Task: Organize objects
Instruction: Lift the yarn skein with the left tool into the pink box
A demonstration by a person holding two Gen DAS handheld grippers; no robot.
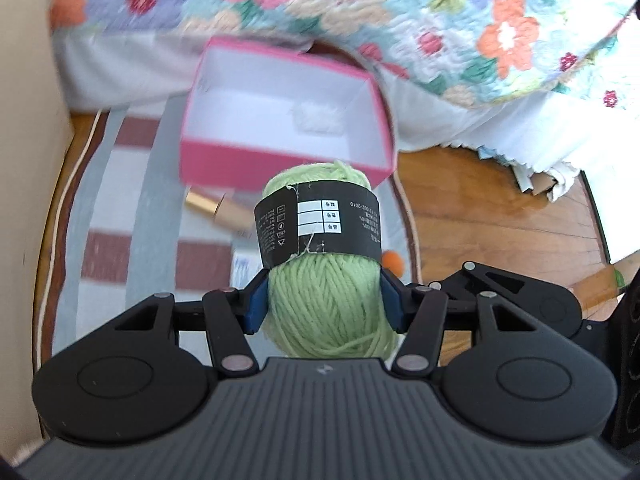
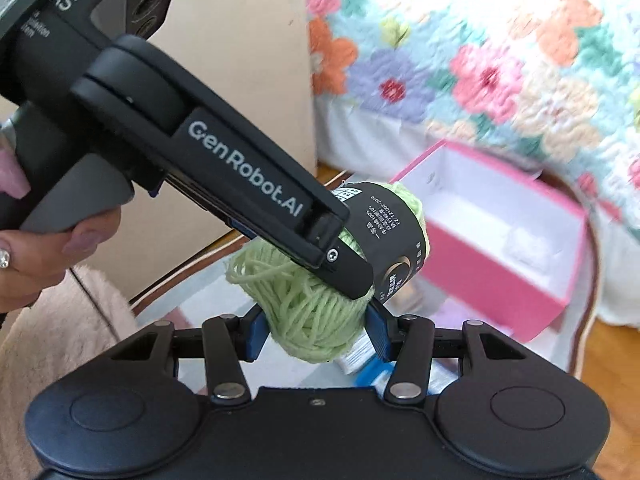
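Observation:
My left gripper [image 1: 324, 300] is shut on a light green ball of yarn [image 1: 324, 308] with a black paper band, held above the rug in front of an open pink box [image 1: 280, 160] with a white inside. In the right wrist view the same yarn [image 2: 312, 312] sits between my right gripper's [image 2: 316, 332] blue pads, while the left gripper's black finger [image 2: 280, 216] crosses over it from the upper left. The right jaws stand wide around the yarn; whether they press on it I cannot tell. The pink box [image 2: 500, 280] lies beyond to the right.
A gold-capped tube [image 1: 216, 208] and a small orange ball [image 1: 390, 258] lie on the striped rug [image 1: 120, 240]. A floral quilt [image 1: 440, 20] hangs behind the box. Wooden floor [image 1: 500, 220] lies to the right, a beige wall [image 1: 24, 160] to the left. A blue-and-white item [image 2: 368, 364] lies under my right gripper.

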